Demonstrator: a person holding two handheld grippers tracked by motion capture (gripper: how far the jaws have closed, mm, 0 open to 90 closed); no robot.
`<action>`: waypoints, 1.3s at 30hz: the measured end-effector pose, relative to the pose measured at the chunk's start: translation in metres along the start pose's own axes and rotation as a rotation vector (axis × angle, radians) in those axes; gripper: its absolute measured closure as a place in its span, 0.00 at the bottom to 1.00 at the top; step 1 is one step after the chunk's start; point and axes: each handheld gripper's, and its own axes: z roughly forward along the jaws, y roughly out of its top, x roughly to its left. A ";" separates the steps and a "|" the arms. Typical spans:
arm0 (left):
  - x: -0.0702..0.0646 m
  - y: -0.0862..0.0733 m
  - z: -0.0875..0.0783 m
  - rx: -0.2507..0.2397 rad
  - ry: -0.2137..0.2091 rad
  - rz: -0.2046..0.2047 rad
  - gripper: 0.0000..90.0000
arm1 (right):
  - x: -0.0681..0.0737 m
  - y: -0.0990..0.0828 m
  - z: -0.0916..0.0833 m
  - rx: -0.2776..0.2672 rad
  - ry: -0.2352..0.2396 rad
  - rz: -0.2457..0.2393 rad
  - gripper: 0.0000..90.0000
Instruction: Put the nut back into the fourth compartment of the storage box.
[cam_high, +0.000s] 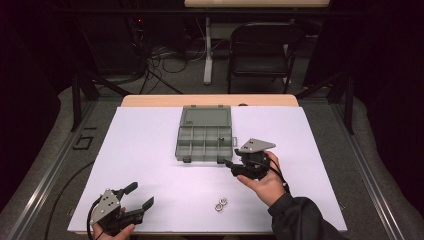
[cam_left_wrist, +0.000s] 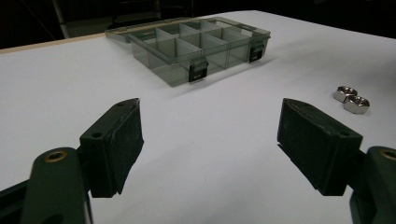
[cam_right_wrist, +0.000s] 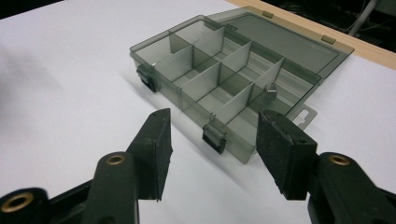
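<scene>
Right of frame centre, right tool (cam_high: 234, 165) sits open & empty beside organiser box (cam_high: 205, 134); left tool (cam_high: 139, 196) open, empty, lower left.

Bright white table (cam_high: 150, 150), dark surroundings, soft shadows, mild blur.
</scene>
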 end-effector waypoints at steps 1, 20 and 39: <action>0.000 0.000 0.000 0.001 0.000 0.001 0.25 | 0.001 -0.002 -0.001 -0.001 0.005 -0.004 0.51; 0.000 0.000 0.000 0.004 -0.001 0.002 0.25 | 0.024 -0.041 -0.016 -0.046 0.042 0.011 0.51; 0.000 0.000 0.000 0.005 0.002 0.001 0.25 | 0.047 -0.068 -0.006 -0.009 0.096 -0.020 0.63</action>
